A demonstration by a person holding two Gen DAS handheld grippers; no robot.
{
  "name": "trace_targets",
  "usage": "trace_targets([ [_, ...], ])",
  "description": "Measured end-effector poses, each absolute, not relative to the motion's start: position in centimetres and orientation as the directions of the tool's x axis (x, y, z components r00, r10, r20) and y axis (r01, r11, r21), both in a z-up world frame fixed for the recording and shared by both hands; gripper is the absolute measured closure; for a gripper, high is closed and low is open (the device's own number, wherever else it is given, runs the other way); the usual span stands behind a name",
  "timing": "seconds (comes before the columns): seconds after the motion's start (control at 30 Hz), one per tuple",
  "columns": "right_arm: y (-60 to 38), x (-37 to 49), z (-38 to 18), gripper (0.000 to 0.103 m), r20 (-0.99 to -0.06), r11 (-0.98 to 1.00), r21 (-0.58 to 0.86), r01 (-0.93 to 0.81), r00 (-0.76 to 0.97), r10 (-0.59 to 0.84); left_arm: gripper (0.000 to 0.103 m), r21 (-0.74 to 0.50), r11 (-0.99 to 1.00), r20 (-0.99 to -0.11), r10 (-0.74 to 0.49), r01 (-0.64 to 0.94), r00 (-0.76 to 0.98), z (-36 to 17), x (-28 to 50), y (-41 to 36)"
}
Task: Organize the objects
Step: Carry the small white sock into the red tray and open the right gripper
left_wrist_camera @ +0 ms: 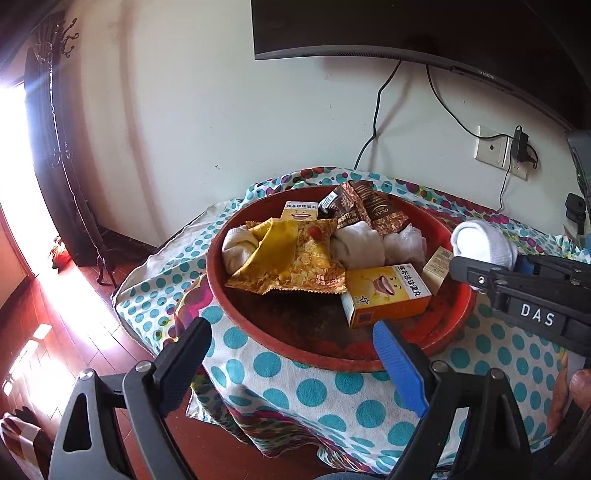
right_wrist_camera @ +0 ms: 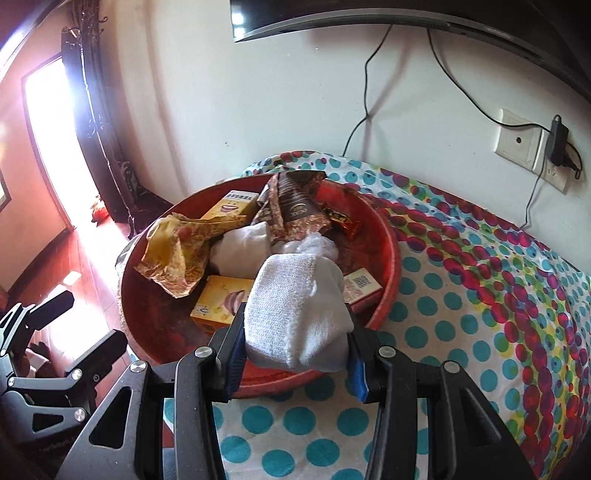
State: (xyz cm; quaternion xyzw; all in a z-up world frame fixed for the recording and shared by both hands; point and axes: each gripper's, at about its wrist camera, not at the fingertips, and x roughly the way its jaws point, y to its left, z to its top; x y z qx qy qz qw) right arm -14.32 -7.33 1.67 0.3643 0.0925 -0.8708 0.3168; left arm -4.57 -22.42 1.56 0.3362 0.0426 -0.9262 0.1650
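A red round basin [left_wrist_camera: 236,314] [right_wrist_camera: 388,266] on the dotted cloth holds a yellow snack bag [left_wrist_camera: 291,258] [right_wrist_camera: 177,243], brown coffee packets [left_wrist_camera: 369,210] [right_wrist_camera: 295,206], yellow medicine boxes [left_wrist_camera: 384,295] [right_wrist_camera: 218,302], rolled white socks [left_wrist_camera: 358,245] [right_wrist_camera: 240,247] and a small candy bar [right_wrist_camera: 341,219]. My right gripper [right_wrist_camera: 295,354] is shut on a rolled white sock [right_wrist_camera: 295,314] [left_wrist_camera: 484,242], held above the basin's near right rim. My left gripper [left_wrist_camera: 291,354] is open and empty, just short of the basin's near rim.
The table wears a polka-dot cloth [left_wrist_camera: 314,391] [right_wrist_camera: 480,314]. Behind it is a white wall with a socket and charger [right_wrist_camera: 554,144], cables, and a TV [left_wrist_camera: 406,29] above. Wooden floor and a coat stand [left_wrist_camera: 70,147] lie left.
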Motion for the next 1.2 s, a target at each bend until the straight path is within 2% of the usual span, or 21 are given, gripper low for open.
trace_targets([
  [0.13,-10.2,-13.5,1.2,0.060,-0.709,-0.748,0.050,0.662,-0.504,-0.494,0.012,0.066,-0.939,-0.645,-0.299,0.339,-0.703,0.9,-4.4,-22.5],
  [0.63,-15.7,-12.0,-0.6,0.060,-0.745,-0.691,0.036,0.722,-0.442,-0.500,0.012,0.027,-0.932,-0.680,-0.281,0.360,-0.677,0.0,-4.0,-24.3],
  [1.0,-16.3,-14.4,-1.3,0.060,-0.760,-0.734,0.047,0.678,-0.453,-0.467,0.012,0.016,-0.916,-0.692,-0.300,0.401,-0.657,-0.5,-3.2,-25.6],
  [1.1,-16.0,-14.6,-1.5,0.056,-0.759,-0.738,0.064,0.672,-0.447,-0.473,0.012,0.025,-0.919,-0.693,-0.299,0.393,-0.656,-0.7,-3.3,-25.3],
  [1.17,-15.7,-14.8,-1.5,0.043,-0.761,-0.743,0.091,0.663,-0.435,-0.481,0.012,0.022,-0.920,-0.697,-0.295,0.392,-0.654,-0.9,-3.4,-25.4],
  [1.2,-15.4,-14.9,-1.4,0.031,-0.759,-0.749,0.096,0.656,-0.438,-0.481,0.012,0.023,-0.920,-0.701,-0.295,0.392,-0.650,-1.0,-3.5,-25.4],
])
